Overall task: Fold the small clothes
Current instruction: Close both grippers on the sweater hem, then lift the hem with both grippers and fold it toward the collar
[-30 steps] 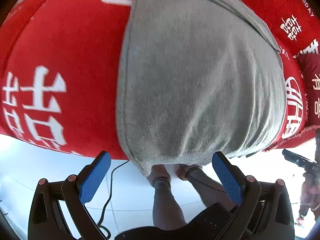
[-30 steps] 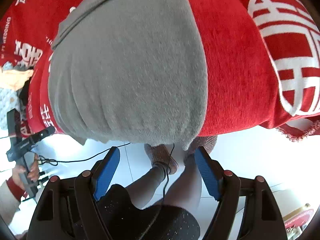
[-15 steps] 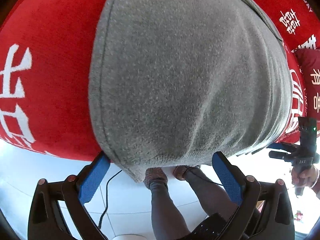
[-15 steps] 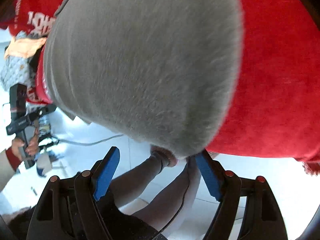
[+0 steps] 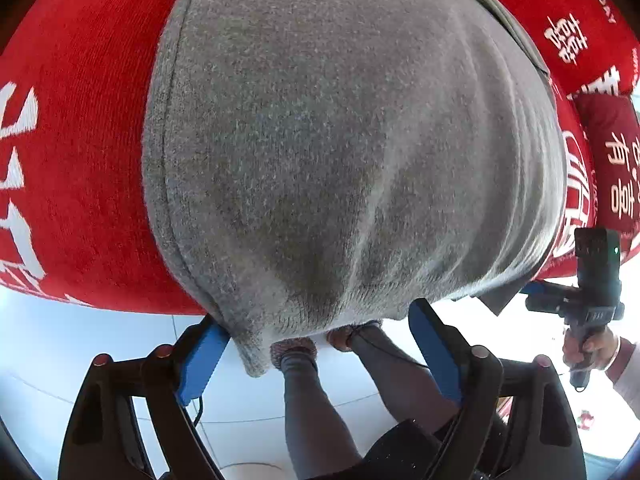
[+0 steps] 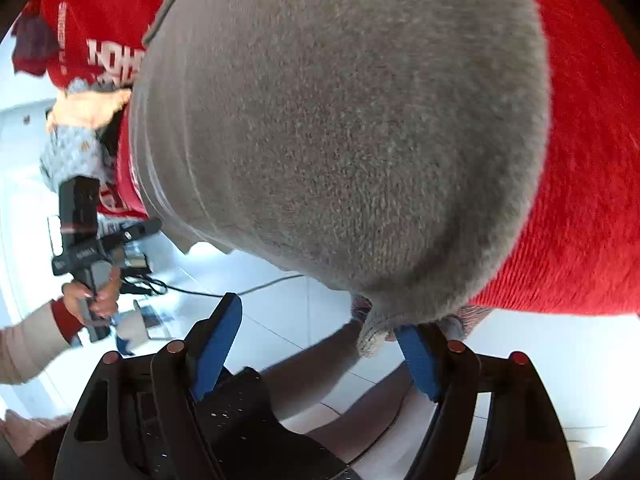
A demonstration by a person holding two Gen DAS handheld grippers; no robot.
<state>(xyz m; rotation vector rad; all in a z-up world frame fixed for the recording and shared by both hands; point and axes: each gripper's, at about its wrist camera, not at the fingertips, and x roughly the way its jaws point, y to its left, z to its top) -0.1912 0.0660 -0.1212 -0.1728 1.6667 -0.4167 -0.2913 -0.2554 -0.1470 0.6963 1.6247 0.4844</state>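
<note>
A grey knit garment (image 5: 340,140) lies on a red cloth with white characters (image 5: 80,160), its near hem hanging over the edge. My left gripper (image 5: 316,344) is open, its blue pads either side of the hem's left corner, the left pad (image 5: 200,356) touching the fabric. In the right wrist view the garment (image 6: 340,120) fills the frame. My right gripper (image 6: 320,340) is open around the hem's right corner, and the right pad (image 6: 416,356) touches the dangling corner.
The red cloth (image 6: 592,200) covers the surface to its front edge. Below it are a white tiled floor (image 5: 100,340), a black cable (image 6: 240,290) and the person's legs (image 5: 312,408). Other clothes (image 6: 76,136) lie at far left. Each gripper shows in the other's view (image 5: 592,300).
Both grippers have moved forward to the garment's overhanging hem. The hem corners now sit between the open jaws. The right gripper also swung to the right corner.
</note>
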